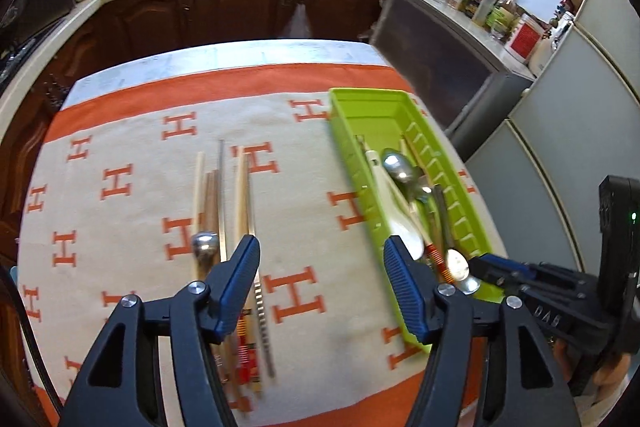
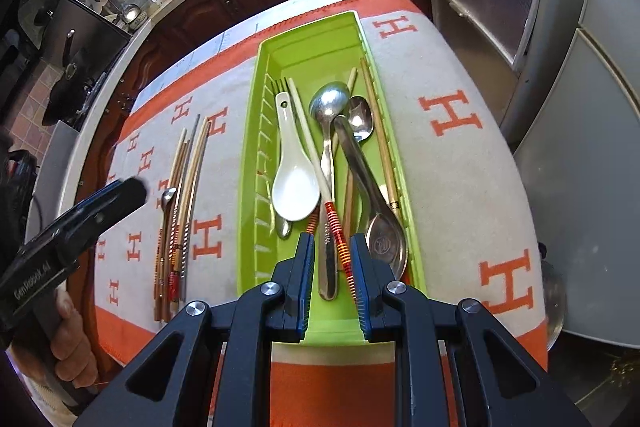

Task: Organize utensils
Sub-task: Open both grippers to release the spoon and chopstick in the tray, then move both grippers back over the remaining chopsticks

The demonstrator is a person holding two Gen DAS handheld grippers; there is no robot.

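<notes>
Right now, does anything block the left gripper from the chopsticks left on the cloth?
Nothing visible does. The left gripper is open above the loose chopsticks; a small metal spoon lies among them, beside the green tray.

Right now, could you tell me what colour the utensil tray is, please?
The tray is lime green, clearest in the right wrist view.

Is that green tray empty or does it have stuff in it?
Partly filled: the green tray holds a white spoon, metal spoons and chopsticks.

Bare cloth (image 1: 312,219) between chopstick row (image 1: 224,211) and green tray (image 1: 404,187), tray's far end (image 2: 320,43) empty
</notes>
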